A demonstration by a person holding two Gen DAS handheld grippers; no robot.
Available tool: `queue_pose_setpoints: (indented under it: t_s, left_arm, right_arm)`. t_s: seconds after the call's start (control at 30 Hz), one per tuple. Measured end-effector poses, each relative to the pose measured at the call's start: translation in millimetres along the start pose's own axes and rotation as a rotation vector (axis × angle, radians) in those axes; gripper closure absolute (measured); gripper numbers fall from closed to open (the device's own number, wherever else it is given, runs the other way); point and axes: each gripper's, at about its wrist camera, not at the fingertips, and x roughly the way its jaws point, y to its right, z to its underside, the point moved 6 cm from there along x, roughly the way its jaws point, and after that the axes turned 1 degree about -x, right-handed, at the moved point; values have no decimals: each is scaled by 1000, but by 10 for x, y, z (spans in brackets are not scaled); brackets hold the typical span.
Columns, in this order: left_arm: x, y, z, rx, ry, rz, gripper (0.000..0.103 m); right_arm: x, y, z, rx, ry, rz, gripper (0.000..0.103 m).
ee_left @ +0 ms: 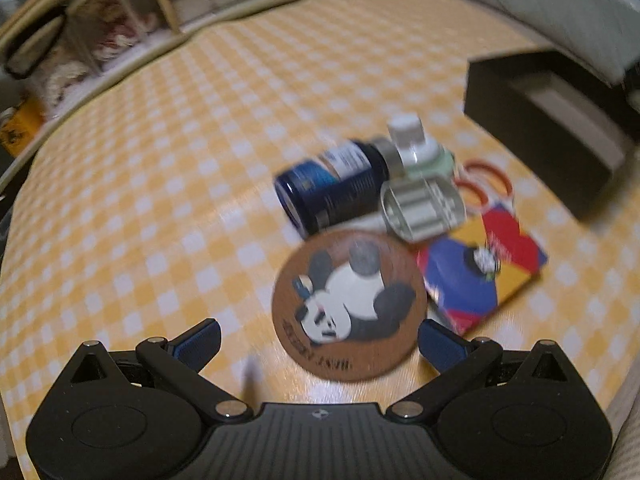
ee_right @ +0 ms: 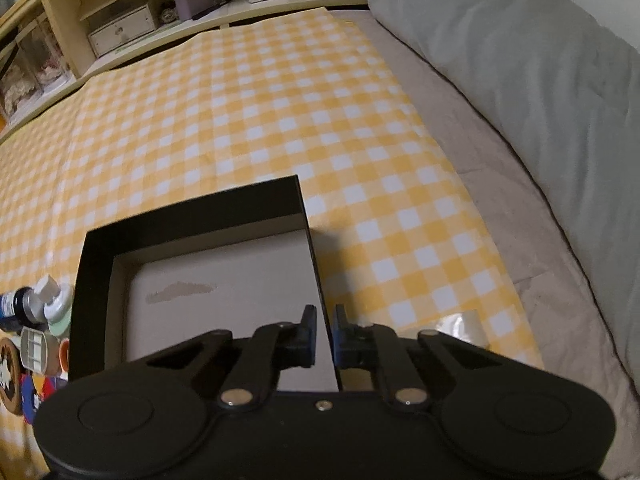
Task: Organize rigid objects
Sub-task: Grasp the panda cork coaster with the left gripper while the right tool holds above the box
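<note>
A round cork coaster with a panda (ee_left: 348, 304) lies on the yellow checked cloth (ee_left: 180, 160). My left gripper (ee_left: 320, 334) hovers over its near edge, open, one blue pad on each side. Behind the coaster lie a dark blue bottle (ee_left: 336, 188) on its side, a small white-capped bottle (ee_left: 416, 144), a clear plastic case (ee_left: 424, 208), orange rings (ee_left: 486, 178) and a colourful square packet (ee_left: 480, 276). An open black box (ee_right: 192, 216) with a pale, bare floor stands to their right. My right gripper (ee_right: 325, 320) is shut on the box's right wall.
A grey pillow (ee_right: 520, 60) and a beige sheet (ee_right: 500, 200) lie right of the cloth. Wooden shelves (ee_right: 120, 28) with small boxes run along the far edge. In the right wrist view the small objects (ee_right: 40, 332) crowd the box's left side.
</note>
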Motion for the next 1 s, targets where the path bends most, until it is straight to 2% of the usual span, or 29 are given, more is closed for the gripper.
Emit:
queue_pose_setpoints:
  t_s: [0.2,0.33,0.6,0.87,1.0]
  left_arm:
    - [117,18,-13,20,1,9,0]
    - [242,95,-88,34,-5,49,0]
    - [445,-91,-218,-149,-28,65,0]
    - [478,-211,-282,-272,-14,68,0]
    - [445,-262,-255,-325,-12,50,4]
  right_arm:
    - [-2,-20,-11,-9,-1,11,94]
    - [5,-52,-26,-13,-9,30,93]
    - [13,-32,-23,-12,-10,24,93]
    - [54,-26,-36,-3,-16,29,93]
    - [57,-28,-35,-4,-16,30,93]
